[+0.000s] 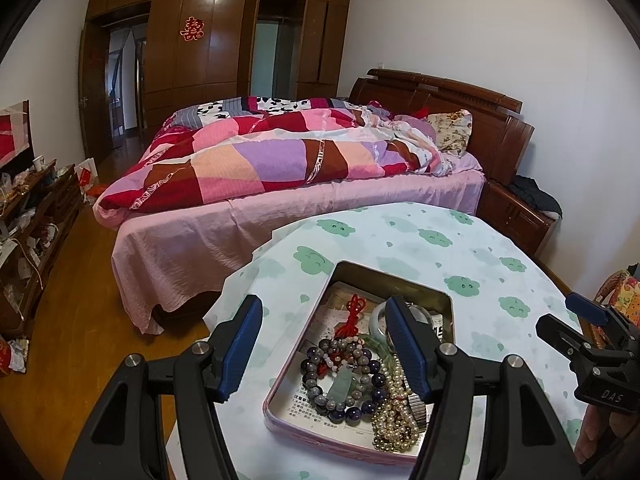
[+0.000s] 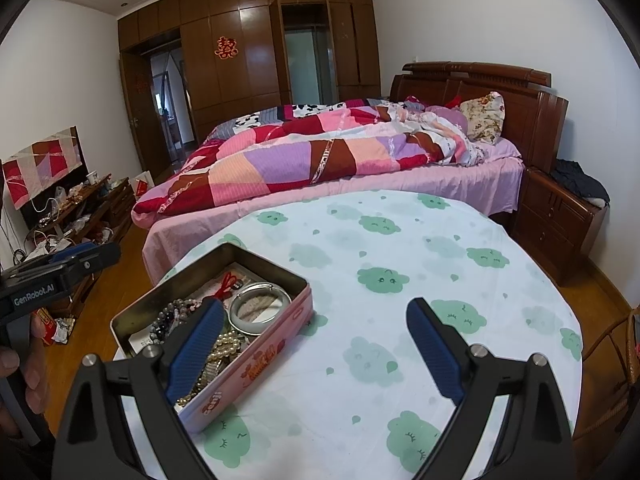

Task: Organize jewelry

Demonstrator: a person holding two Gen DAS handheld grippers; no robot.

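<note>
A pink tin box (image 1: 280, 420) (image 2: 256, 364) sits open on the round table (image 1: 460, 248) (image 2: 400, 240) with the cloud-print cloth. Inside lie a dark bead bracelet (image 1: 344, 380), a pearl strand (image 1: 394, 412) (image 2: 226, 342), a pale jade bangle (image 2: 260, 308), a red knot cord (image 1: 354, 314) (image 2: 227, 282) and printed paper. My left gripper (image 1: 326, 344) is open and empty, hovering over the box's near left part. My right gripper (image 2: 314, 352) is open and empty, just right of the box, its left finger (image 2: 196, 348) over the box's near end. The right gripper also shows at the left wrist view's right edge (image 1: 588, 320).
A bed (image 1: 304, 184) (image 2: 360, 168) with a patchwork quilt stands just beyond the table. A nightstand (image 2: 560, 220) is at the far right, a cluttered low cabinet (image 1: 36, 216) at the left, and a wicker chair (image 2: 624, 352) at the right edge.
</note>
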